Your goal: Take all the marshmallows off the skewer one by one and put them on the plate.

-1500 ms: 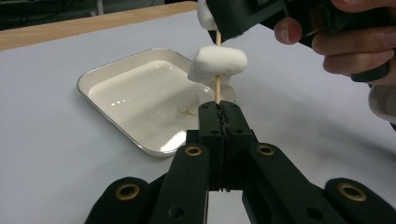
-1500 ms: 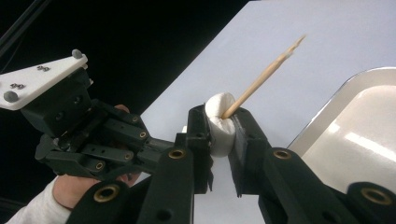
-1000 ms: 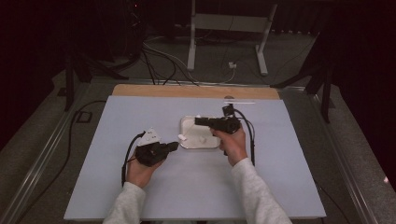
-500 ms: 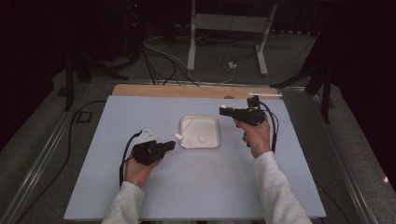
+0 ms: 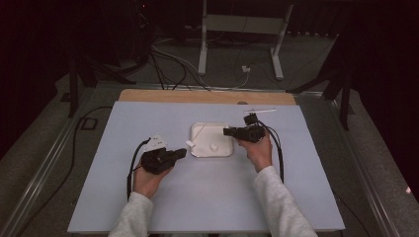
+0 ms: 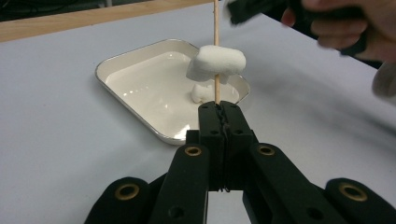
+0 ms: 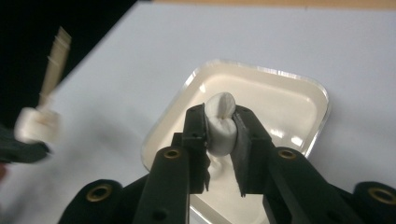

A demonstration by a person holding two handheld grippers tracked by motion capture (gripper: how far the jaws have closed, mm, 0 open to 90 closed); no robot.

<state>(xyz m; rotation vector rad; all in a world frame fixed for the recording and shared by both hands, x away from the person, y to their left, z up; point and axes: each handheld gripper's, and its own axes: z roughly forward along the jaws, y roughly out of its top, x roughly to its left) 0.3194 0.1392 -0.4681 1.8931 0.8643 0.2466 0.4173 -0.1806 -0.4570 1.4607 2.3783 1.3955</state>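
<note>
- Since a second ago the right gripper [image 5: 228,132] has been swinging out past the tray [image 5: 225,152] and is now coming back over it, while the left gripper [image 5: 184,153] is staying put.
- Left jaws are clamping fully on a skewer [image 6: 216,28], which is already carrying one marshmallow [image 6: 217,63] just above the tips.
- Right jaws have just been easing a little; they are pinching a second marshmallow [image 7: 222,127] so that it bulges, just over the tray.
- Judging by this, the step in hand is threading the second piece.
- Next move is calling for lining that piece up with the skewer's point, then pushing it on without bending the stick.
</note>
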